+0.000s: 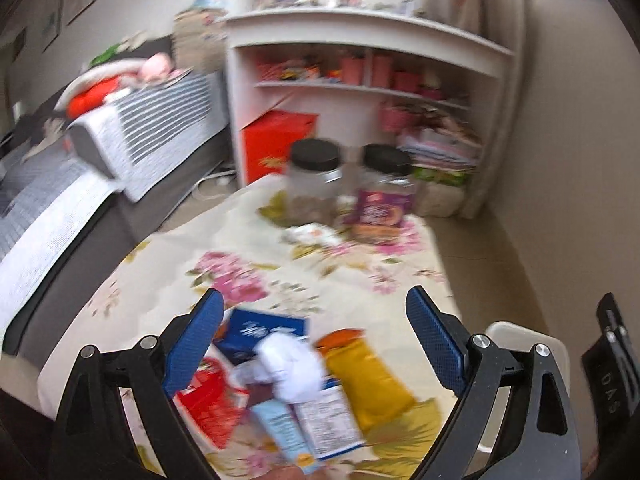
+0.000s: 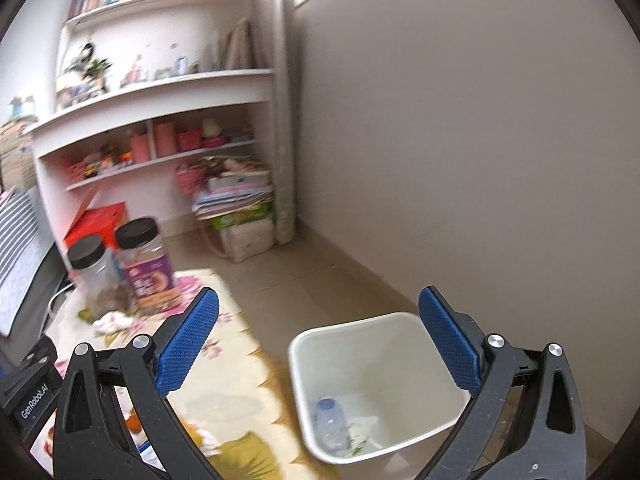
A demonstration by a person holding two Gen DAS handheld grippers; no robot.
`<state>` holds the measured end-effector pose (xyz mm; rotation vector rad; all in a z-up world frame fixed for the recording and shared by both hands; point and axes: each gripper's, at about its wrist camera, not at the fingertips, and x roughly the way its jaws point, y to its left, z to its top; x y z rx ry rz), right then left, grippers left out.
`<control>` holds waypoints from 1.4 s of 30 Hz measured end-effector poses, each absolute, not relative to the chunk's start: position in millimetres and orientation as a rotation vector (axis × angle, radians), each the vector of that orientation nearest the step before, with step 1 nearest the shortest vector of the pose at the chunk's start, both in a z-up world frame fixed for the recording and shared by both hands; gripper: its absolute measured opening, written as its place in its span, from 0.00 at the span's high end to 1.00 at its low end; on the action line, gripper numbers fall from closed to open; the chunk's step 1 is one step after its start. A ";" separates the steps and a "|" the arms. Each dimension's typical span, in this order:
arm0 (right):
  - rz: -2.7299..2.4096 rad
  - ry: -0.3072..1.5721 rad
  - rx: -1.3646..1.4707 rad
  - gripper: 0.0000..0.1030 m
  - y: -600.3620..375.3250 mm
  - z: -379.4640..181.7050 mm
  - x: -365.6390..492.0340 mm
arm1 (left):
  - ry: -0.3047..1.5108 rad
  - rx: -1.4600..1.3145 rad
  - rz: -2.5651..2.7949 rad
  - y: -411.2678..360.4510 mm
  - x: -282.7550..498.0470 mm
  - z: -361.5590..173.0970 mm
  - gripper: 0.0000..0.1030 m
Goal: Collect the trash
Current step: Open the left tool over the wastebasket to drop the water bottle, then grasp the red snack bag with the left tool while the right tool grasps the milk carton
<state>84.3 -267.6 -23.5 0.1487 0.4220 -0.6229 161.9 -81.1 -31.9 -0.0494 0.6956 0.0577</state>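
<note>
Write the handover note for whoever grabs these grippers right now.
Left gripper: open, empty, above the pile of wrappers at the near end of the floral table.
Right gripper: open, empty, over the white bin on the floor beside the table.
Done: a plastic bottle and some crumpled scraps lie in the bin.
Left: the pile, including a yellow pouch and white crumpled paper; also a crumpled wrapper by the two black-lidded jars.
</note>
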 end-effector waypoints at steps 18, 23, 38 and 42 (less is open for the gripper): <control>-0.364 0.599 0.007 0.07 -171.0 -53.4 137.2 | 1.081 -0.308 0.332 55.8 184.6 -135.3 0.13; -0.277 0.669 -0.013 0.07 -169.9 -66.2 138.1 | 1.195 -0.394 0.375 62.6 208.9 -160.5 0.10; 0.277 1.097 -0.134 0.07 -110.9 -135.4 143.8 | 1.319 -0.385 0.107 91.9 191.7 -168.1 0.11; 0.328 1.159 -0.254 0.07 -81.2 -157.5 141.4 | 1.269 -0.363 0.082 119.6 184.6 -143.1 0.11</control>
